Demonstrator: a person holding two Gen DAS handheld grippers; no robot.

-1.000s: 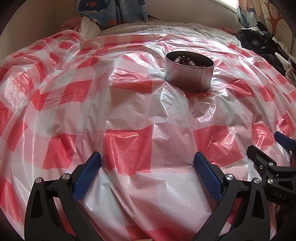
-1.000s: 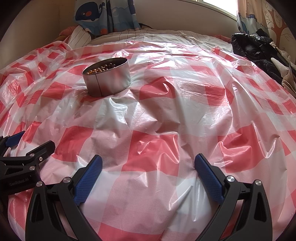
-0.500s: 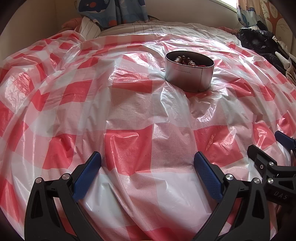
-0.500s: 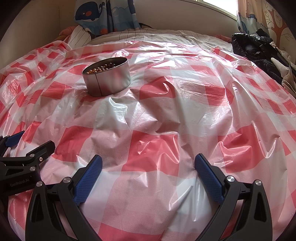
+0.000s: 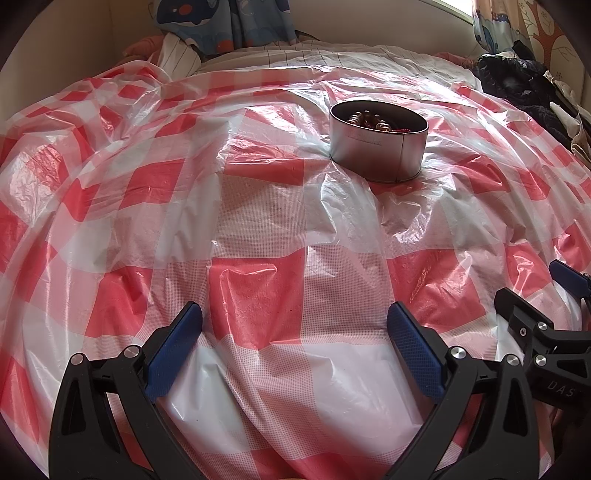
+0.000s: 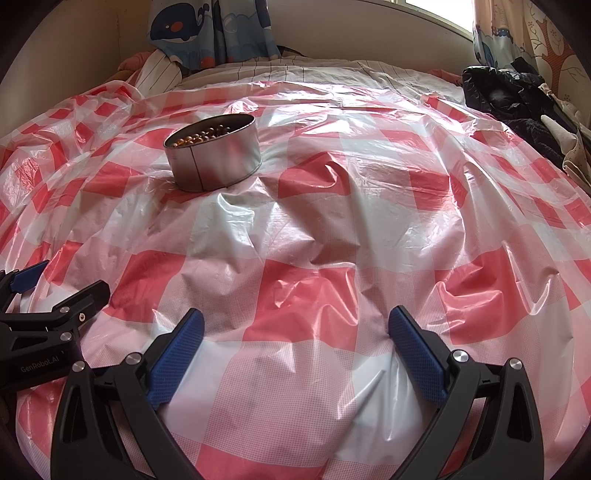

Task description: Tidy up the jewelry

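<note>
A round silver tin (image 5: 377, 147) stands on a red and white checked plastic sheet (image 5: 258, 229) spread over a bed. Beaded jewelry (image 5: 371, 120) lies inside it. In the right wrist view the tin (image 6: 218, 157) is at the upper left, with amber and brown beads (image 6: 201, 134) showing. My left gripper (image 5: 294, 325) is open and empty, low over the sheet, well short of the tin. My right gripper (image 6: 295, 326) is open and empty too, beside the left one. Each gripper shows at the edge of the other's view, the right (image 5: 535, 325) and the left (image 6: 55, 306).
Dark clothes (image 6: 517, 107) are piled at the bed's far right. A striped pillow (image 6: 162, 70) and a whale-print curtain (image 6: 207, 26) are at the back left. A wall runs along the left and the back. The sheet is wrinkled.
</note>
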